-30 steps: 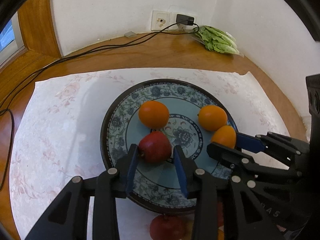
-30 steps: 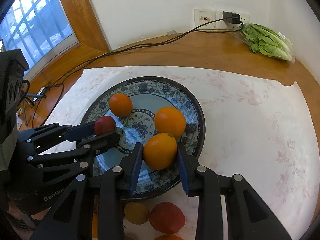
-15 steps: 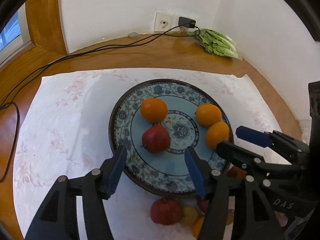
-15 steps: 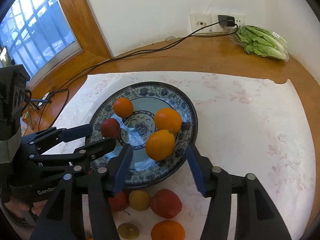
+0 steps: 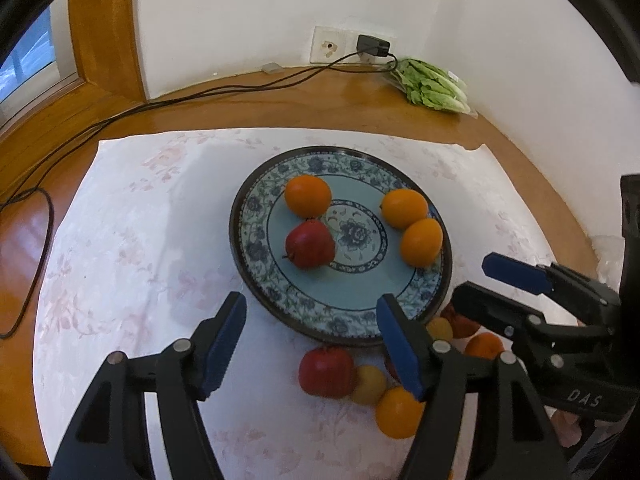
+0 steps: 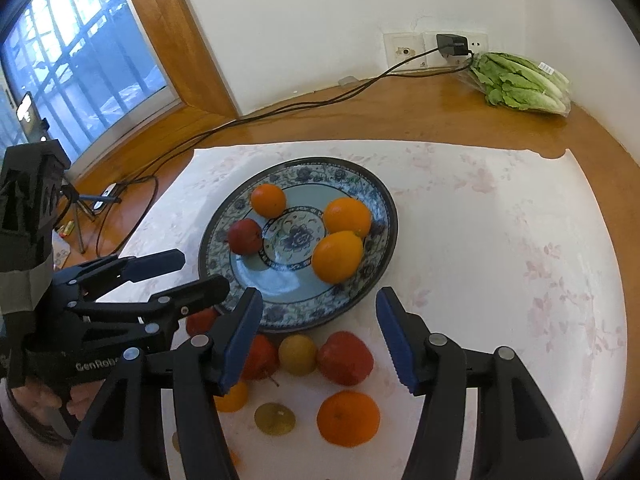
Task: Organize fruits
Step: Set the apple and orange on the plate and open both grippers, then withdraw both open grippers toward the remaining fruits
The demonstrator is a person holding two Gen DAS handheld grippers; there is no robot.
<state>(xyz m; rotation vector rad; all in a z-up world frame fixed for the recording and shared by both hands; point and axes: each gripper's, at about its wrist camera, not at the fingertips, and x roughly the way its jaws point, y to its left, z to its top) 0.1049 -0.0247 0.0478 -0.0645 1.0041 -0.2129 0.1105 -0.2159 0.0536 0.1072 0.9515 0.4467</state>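
Fruits sit in two groups on my feeds: three oranges and one red apple (image 5: 310, 244) rest on the blue patterned plate (image 5: 280, 296), and a loose cluster lies on the pale floral cloth (image 6: 500, 240) just off the plate's near rim. From the right wrist view I count in that cluster a large red apple (image 6: 346, 358), a yellowish fruit (image 6: 298, 354) touching it, an orange (image 6: 348, 422) nearer to me, and a small dull yellow fruit (image 6: 275, 418); others are partly hidden behind my fingers. My left gripper (image 5: 310, 346) hangs released, jaws spread wide over the plate's near edge, gripping nothing. My right gripper (image 6: 318, 338) is likewise spread wide and empty, above the loose cluster. A bagged lettuce (image 6: 520, 82) lies by the wall socket (image 6: 404, 51), well apart from everything.
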